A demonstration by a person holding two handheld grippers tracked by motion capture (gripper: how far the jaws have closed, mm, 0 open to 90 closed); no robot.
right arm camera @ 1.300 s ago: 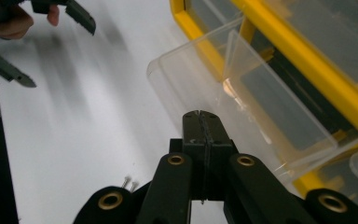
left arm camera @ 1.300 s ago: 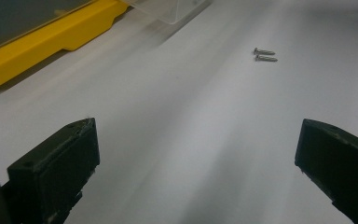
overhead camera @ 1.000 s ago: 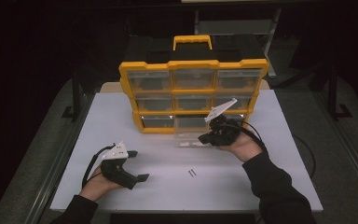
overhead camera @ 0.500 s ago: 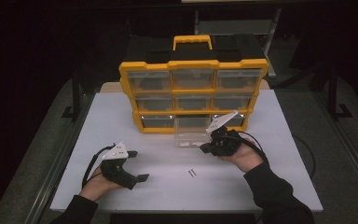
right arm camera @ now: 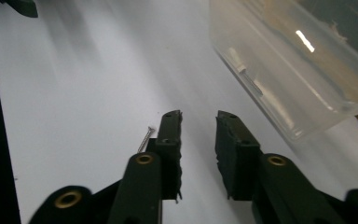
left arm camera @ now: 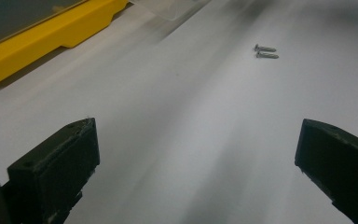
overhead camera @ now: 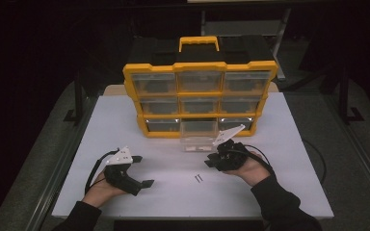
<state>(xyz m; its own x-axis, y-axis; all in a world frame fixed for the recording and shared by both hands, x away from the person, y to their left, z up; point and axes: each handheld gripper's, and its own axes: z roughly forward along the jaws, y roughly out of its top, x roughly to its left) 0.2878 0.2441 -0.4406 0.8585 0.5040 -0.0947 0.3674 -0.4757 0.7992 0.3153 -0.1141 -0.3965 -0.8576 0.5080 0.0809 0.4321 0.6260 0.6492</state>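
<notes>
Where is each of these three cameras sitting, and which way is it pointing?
High view: above the person's side, facing forward and down on the white table, organizer, both forearms and grippers.
Left gripper view: rides the left gripper, looking along its wide-apart jaws across the table.
Right gripper view: rides the right gripper, looking toward the clear drawer.
Shared: the two screws lie in the high and left gripper views.

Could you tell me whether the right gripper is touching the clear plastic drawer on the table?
Apart. In the right gripper view, bare white table shows between the right gripper and the clear drawer; nothing sits between its slightly parted jaws, which have just been opening.
</notes>
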